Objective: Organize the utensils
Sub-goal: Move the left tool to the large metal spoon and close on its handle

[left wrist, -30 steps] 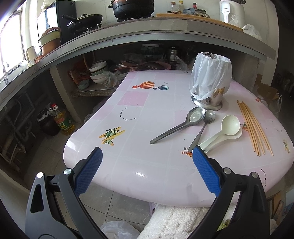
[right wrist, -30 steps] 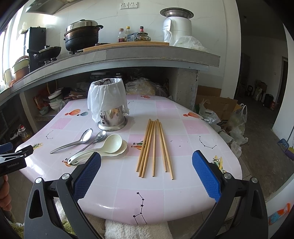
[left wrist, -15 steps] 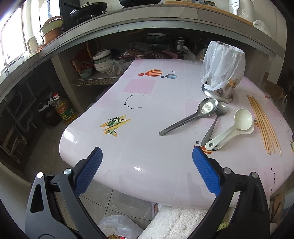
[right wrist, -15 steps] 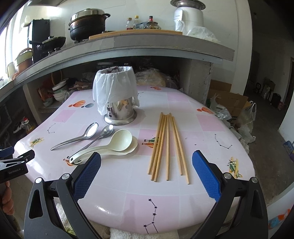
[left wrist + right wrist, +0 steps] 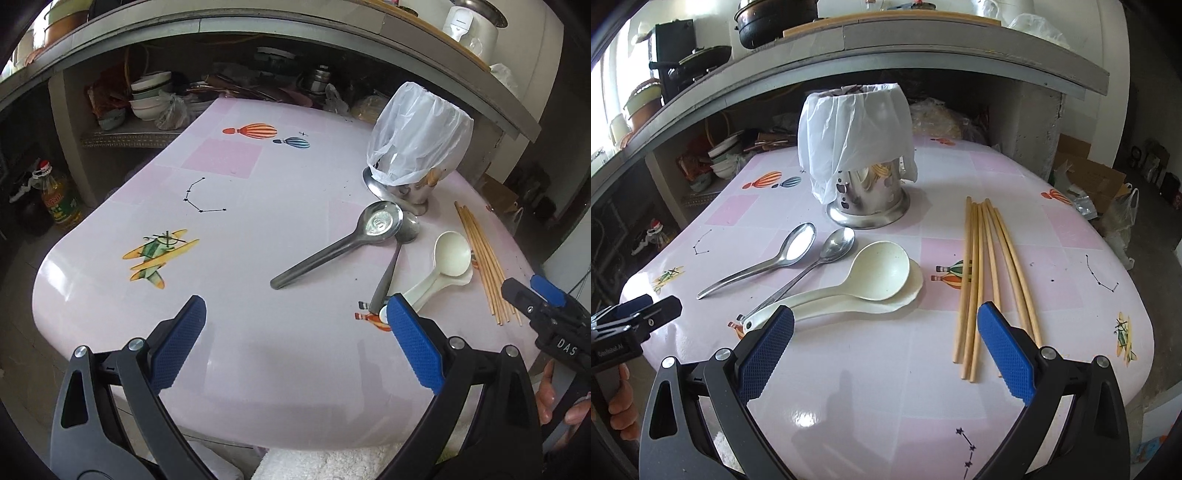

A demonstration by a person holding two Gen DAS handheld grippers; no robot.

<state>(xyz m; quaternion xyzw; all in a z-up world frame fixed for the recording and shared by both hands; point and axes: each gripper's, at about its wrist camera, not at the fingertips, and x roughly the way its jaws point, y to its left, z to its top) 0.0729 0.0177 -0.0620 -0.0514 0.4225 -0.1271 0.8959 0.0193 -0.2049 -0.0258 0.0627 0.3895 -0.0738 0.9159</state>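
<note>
So I see the wooden chopsticks (image 5: pixel 990 280) lying loose on the pink table (image 5: pixel 849 369), right of two cream ladles (image 5: pixel 857 288) and two steel spoons (image 5: pixel 783 254), before the bag-lined metal holder (image 5: pixel 864 184). My right gripper (image 5: pixel 886 354) hovers spread wide (nothing held); my left gripper (image 5: pixel 295 347) likewise gapes empty.

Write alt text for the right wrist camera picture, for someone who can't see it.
An open two-finger gripper with blue pads hovers over a pink patterned table. On it lie two metal spoons, two stacked cream ladles and a bundle of wooden chopsticks. Behind them stands a metal utensil holder draped with a white plastic bag.
</note>
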